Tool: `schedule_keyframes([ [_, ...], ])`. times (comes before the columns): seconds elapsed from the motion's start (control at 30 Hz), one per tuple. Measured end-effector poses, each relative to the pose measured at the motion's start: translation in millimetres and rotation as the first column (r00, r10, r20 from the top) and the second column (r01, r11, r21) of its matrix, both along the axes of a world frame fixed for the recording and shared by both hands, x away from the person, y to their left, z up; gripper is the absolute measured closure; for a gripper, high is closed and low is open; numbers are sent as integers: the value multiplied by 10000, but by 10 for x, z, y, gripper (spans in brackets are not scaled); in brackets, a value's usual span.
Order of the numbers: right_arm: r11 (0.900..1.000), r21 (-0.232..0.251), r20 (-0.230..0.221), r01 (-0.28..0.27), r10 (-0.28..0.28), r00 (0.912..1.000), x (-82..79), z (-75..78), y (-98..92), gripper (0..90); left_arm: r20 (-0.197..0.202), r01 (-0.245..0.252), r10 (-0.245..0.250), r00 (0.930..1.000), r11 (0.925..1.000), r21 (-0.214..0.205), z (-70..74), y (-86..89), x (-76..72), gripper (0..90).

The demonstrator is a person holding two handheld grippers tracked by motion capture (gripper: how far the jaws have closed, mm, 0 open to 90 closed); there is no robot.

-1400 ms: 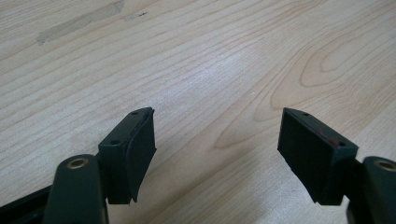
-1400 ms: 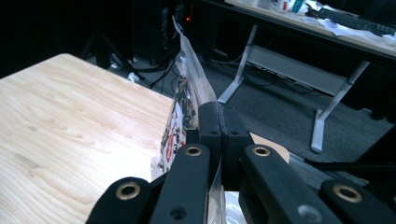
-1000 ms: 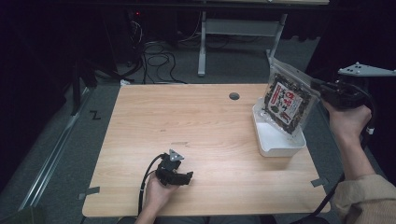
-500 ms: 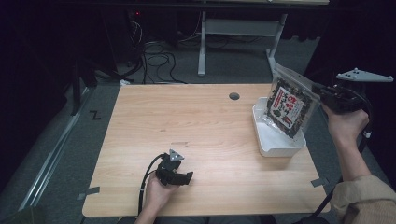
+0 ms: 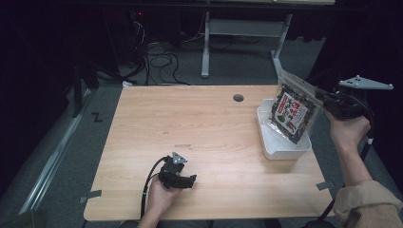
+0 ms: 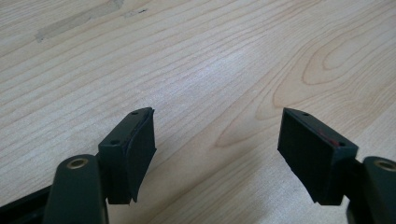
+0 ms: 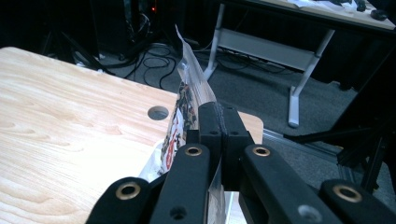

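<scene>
The high view looks forward and down from above the person's side, taking in the whole bench [image 5: 209, 142]. The left gripper view rides low on the left tongs [image 6: 217, 154], close over bare bench wood. The right gripper view looks along the right tongs [image 7: 219, 135], sharing the bench hole [image 7: 158, 112] beyond them with the high view.

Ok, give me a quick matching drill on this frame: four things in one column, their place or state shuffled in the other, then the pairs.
Things:
1. snack bag
2. white tray
3. left gripper
4. round hole

Places or states:
A. jaws apart, nothing between them, low over bare wood
B. on the table at its right edge
C. cut through the tabletop near the far edge
D. clamped at one edge by the right gripper, held above the tray

Pairs: 1-D, 2-B, 3-A, 4-C
</scene>
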State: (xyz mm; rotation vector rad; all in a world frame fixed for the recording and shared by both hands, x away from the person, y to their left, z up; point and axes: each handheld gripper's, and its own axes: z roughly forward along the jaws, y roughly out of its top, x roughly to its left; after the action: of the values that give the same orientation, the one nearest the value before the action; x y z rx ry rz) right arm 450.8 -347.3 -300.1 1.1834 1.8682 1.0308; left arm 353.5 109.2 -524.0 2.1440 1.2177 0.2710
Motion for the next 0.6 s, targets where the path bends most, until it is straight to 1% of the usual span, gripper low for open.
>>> schedule_keyframes([
  [0.03,10000,-67,-2,-10,10,10000,4,-15,-2,900,-1,-1,1,10000,10000,0,0,0,0,279],
  [0.23,10000,-67,9,61,-61,10000,0,-84,-1,900,1,25,-25,10000,10000,-7,-4,-7,-1,279],
  [0.37,9999,-142,-93,52,-53,9999,4,-143,-8,900,10,9,-9,10000,10000,-24,-4,-7,-2,279],
  [0.6,10000,-18,-262,56,-56,9996,-1,-255,-60,900,-1,31,-31,10000,10000,-4,-2,-10,-4,280],
])
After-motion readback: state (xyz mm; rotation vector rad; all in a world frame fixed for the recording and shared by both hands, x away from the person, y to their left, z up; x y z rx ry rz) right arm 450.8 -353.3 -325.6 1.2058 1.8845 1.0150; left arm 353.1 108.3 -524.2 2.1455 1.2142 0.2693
